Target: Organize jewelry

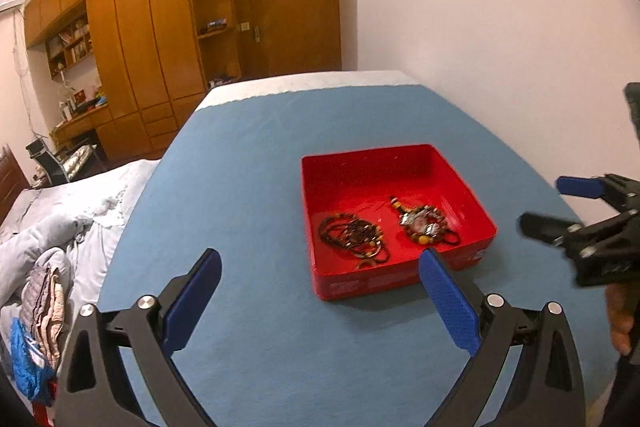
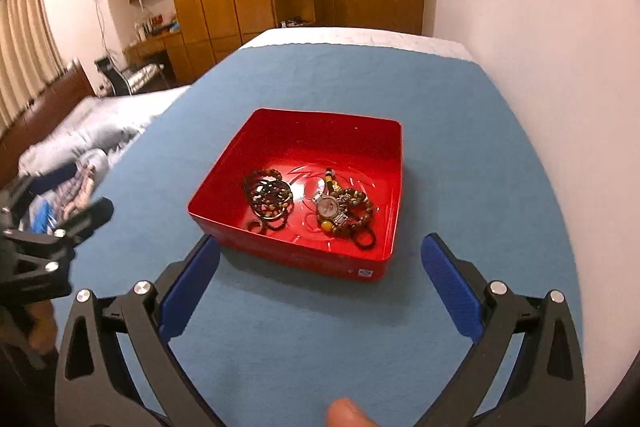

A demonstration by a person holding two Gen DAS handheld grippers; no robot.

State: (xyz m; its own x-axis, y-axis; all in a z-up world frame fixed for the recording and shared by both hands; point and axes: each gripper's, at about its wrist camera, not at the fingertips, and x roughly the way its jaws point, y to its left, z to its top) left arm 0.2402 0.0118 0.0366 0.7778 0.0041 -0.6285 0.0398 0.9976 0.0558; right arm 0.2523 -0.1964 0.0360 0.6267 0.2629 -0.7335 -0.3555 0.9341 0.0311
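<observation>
Jewelry (image 2: 308, 203) lies in red box (image 2: 332, 123).

you were working in a bedroom of a home. a wall of wooden wardrobes (image 1: 132, 39) ran floor to ceiling beside a wooden door (image 1: 288, 7), with open shelves (image 1: 70, 43) holding books above a built-in desk (image 1: 80, 119). a rumpled grey duvet (image 1: 60, 211) lay on a bed, clothes (image 1: 40, 311) were piled alongside, and pale curtains (image 2: 20, 39) hung at the far side.
</observation>
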